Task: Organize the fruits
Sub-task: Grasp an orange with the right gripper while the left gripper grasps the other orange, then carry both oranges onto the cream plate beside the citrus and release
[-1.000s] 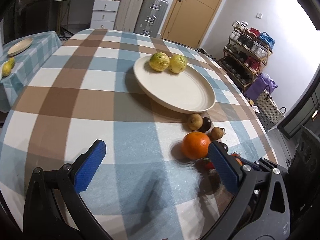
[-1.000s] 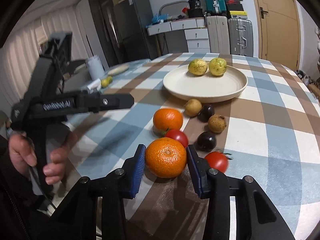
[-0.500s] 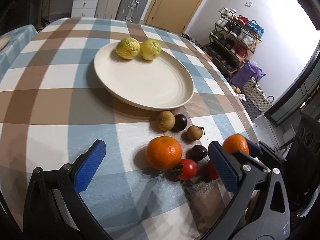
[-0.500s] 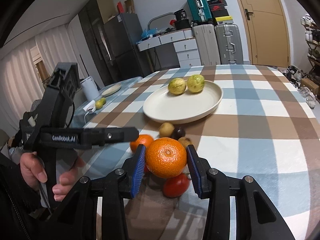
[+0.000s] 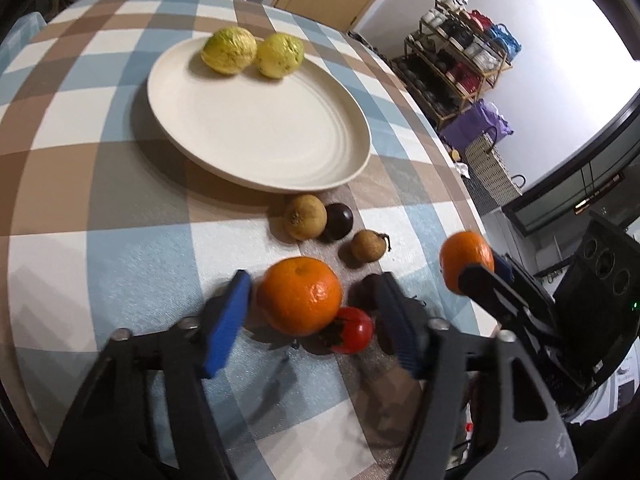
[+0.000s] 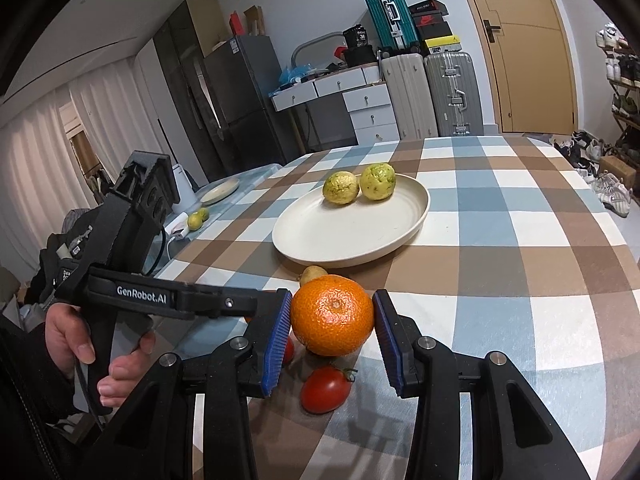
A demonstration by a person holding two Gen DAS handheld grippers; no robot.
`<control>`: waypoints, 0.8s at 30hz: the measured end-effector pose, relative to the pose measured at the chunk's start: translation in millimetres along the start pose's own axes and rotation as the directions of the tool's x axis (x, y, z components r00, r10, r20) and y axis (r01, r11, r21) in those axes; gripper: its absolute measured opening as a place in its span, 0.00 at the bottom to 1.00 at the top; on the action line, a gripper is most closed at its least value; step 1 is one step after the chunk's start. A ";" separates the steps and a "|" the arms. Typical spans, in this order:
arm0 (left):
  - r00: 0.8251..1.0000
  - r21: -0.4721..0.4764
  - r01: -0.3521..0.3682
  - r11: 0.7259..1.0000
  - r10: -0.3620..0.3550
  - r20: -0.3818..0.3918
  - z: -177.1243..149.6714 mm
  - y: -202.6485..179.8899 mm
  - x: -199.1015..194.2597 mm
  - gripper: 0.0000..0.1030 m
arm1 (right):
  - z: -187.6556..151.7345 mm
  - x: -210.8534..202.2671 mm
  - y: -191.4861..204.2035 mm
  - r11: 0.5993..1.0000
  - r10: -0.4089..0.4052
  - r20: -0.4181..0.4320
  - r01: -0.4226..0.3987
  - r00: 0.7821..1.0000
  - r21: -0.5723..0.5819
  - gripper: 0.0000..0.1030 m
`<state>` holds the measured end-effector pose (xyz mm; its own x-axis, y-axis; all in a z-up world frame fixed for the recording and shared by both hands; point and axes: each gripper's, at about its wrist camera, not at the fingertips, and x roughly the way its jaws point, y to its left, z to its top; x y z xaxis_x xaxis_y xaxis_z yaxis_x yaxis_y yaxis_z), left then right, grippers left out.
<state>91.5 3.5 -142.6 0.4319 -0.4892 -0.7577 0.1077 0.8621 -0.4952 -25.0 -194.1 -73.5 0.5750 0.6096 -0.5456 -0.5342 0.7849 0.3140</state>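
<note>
The right tool [image 6: 333, 334] grips an orange [image 6: 332, 314] above the counter [image 6: 520, 248]. The left tool [image 5: 310, 314], fingers spread, straddles a second orange [image 5: 299, 295] lying beside a tomato [image 5: 352, 330], short of the plate [image 5: 260, 128].

Pale walls, a wooden door [image 6: 528, 44], suitcases [image 6: 424, 92], and a shoe rack [image 5: 460, 60].

Checked cloth [image 6: 500, 240] covers desk. Beyond desk's far edge: two upright suitcases [image 6: 426, 94], teal case [image 6: 386, 12] stacked above them. Left of suitcases: white drawer unit [image 6: 360, 106], then dark fridge [image 6: 240, 100]. Right of suitcases: tan door [image 6: 528, 44]. Far right of door: shoe rack [image 5: 460, 52], purple bag [image 5: 476, 128] and woven basket [image 5: 490, 168] beside it.
</note>
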 end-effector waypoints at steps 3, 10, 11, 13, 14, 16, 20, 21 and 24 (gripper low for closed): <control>1.000 0.009 -0.011 1.000 0.011 0.005 1.6 0.6 -0.9 0.37 | 1.9 0.9 -1.4 1.000 0.001 0.001 -0.001 1.000 0.001 0.41; 1.000 0.011 0.014 1.000 -0.014 0.001 2.6 6.0 -1.9 0.36 | 7.2 5.8 -3.0 1.000 -0.002 -0.009 0.002 1.000 0.002 0.41; 1.000 0.013 0.017 1.000 -0.017 0.002 2.6 5.8 -2.5 0.36 | 8.0 6.5 -3.1 1.000 -0.002 -0.011 0.002 1.000 0.002 0.41; 1.000 0.021 0.023 1.000 -0.023 0.006 3.4 4.5 -4.8 0.36 | 9.4 8.0 -3.1 1.000 -0.003 -0.015 0.003 1.000 0.003 0.41; 1.000 0.028 0.024 0.999 -0.024 0.008 4.2 3.5 -6.2 0.36 | 10.7 9.2 -3.3 1.000 -0.001 -0.018 0.001 1.000 0.003 0.41; 1.000 0.038 0.025 0.999 -0.026 0.016 5.9 2.2 -9.4 0.36 | 13.0 10.8 -3.2 1.000 -0.003 -0.021 0.003 1.000 0.001 0.41; 0.999 0.038 0.041 0.998 -0.043 0.030 11.0 4.2 -15.5 0.36 | 19.2 15.1 -3.2 1.000 -0.001 -0.025 0.001 1.000 -0.001 0.41; 0.998 0.037 0.044 0.998 -0.045 0.036 12.7 5.0 -17.6 0.36 | 20.8 16.3 -3.4 1.000 0.000 -0.026 0.000 1.000 0.001 0.41; 0.997 0.031 0.063 0.998 -0.064 0.052 17.9 7.1 -24.3 0.36 | 27.8 20.9 -4.7 1.000 0.005 -0.029 -0.004 1.000 0.012 0.41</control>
<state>97.8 23.9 -120.1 0.4704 -0.5359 -0.7011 0.1626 0.8335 -0.5280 6.8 -182.0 -64.8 0.5541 0.6098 -0.5667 -0.5292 0.7835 0.3255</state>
